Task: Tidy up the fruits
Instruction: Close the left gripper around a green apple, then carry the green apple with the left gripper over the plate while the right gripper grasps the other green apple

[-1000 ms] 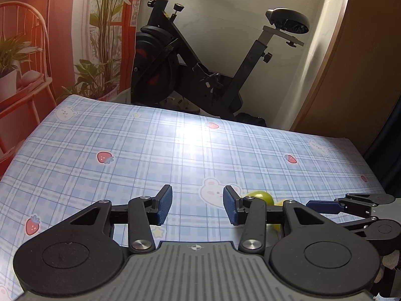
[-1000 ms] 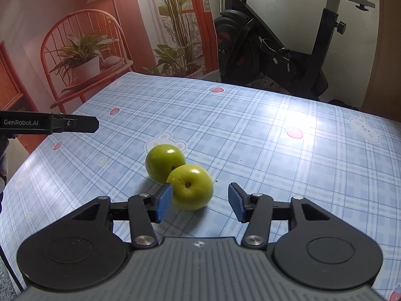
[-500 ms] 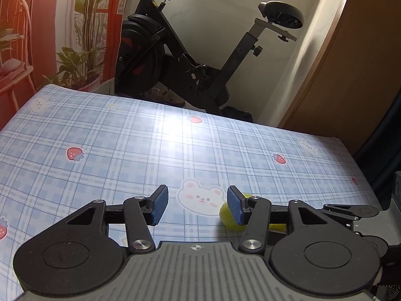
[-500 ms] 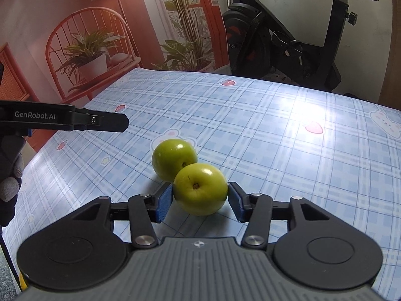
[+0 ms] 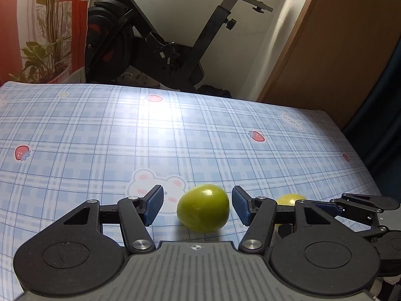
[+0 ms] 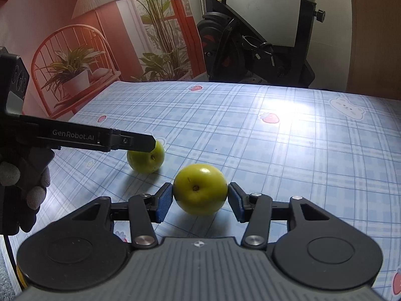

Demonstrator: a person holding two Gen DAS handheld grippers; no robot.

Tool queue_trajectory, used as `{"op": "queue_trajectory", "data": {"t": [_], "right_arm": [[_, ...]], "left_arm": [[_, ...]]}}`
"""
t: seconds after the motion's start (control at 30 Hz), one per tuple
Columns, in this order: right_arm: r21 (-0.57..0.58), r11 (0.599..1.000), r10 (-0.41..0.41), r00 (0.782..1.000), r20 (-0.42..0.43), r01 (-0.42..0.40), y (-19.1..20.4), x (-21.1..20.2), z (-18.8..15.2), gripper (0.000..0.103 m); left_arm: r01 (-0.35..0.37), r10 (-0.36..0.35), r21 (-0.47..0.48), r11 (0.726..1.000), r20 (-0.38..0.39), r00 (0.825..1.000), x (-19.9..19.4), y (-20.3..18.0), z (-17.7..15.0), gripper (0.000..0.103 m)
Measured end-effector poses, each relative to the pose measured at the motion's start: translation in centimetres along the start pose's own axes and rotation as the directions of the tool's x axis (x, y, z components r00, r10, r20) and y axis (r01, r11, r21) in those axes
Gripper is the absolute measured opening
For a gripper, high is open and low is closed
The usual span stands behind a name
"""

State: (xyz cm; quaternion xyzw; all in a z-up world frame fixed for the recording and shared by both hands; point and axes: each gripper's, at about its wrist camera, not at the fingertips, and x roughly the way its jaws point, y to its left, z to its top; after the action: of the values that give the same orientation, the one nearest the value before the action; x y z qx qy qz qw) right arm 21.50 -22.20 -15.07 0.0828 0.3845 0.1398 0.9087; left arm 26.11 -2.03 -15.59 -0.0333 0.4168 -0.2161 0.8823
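Two green apples lie on the blue plaid tablecloth [image 5: 175,130]. In the left wrist view, one apple [image 5: 203,208] sits between the open pads of my left gripper [image 5: 198,208], with a gap on each side. The second apple [image 5: 290,198] shows partly behind my right finger. In the right wrist view, my right gripper [image 6: 200,199] is shut on that apple [image 6: 200,193], both blue pads touching its sides. The first apple [image 6: 146,159] lies beyond, with my left gripper's finger [image 6: 100,140] over it.
A black exercise bike [image 5: 160,47] stands beyond the table's far edge. A wooden door [image 5: 338,50] is at the right. A printed backdrop with a chair and plants [image 6: 75,70] hangs at the left. The tablecloth [image 6: 275,138] stretches far ahead of both grippers.
My left gripper swung right and forward until the first apple came between its open pads. My right gripper closed on the second apple and lifted it slightly away from the first.
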Motion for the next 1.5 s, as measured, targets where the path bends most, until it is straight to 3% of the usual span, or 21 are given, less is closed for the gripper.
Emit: {"op": "queue_trajectory", "data": {"t": [0.2, 0.3, 0.53, 0.97, 1.17, 1.5], "right_arm": [[0.027, 1.0, -0.006, 1.0, 0.014, 0.006, -0.4, -1.0, -0.6, 0.051], [0.042, 0.999, -0.005, 1.0, 0.02, 0.004, -0.5, -1.4, -0.9, 0.051], [0.066, 0.998, -0.003, 1.0, 0.026, 0.001, -0.5, -2.3, -1.4, 0.051], [0.069, 0.997, 0.015, 0.998, 0.068, -0.019, 1.2, -6.7, -2.6, 0.051], [0.041, 0.999, 0.026, 0.996, 0.081, -0.029, 3.2, -9.2, -3.6, 0.051], [-0.006, 0.999, 0.048, 0.996, 0.074, -0.048, 6.7, -12.6, -6.1, 0.051]], "left_arm": [[-0.002, 0.002, -0.008, 1.0, -0.022, 1.0, 0.9, -0.1, -0.4, 0.061], [0.011, -0.012, -0.025, 1.0, -0.041, 0.999, 1.3, 0.1, -0.5, 0.051], [0.01, -0.011, -0.032, 0.999, -0.039, 0.999, 0.4, 0.2, -1.1, 0.05], [0.03, -0.033, 0.059, 0.998, 0.056, 0.998, -7.6, -2.6, -2.7, 0.05], [0.034, -0.044, 0.126, 0.991, 0.074, 0.996, -11.5, -4.3, -4.8, 0.05], [0.046, -0.061, 0.196, 0.98, 0.069, 0.996, -14.4, -6.0, -7.9, 0.05]]}}
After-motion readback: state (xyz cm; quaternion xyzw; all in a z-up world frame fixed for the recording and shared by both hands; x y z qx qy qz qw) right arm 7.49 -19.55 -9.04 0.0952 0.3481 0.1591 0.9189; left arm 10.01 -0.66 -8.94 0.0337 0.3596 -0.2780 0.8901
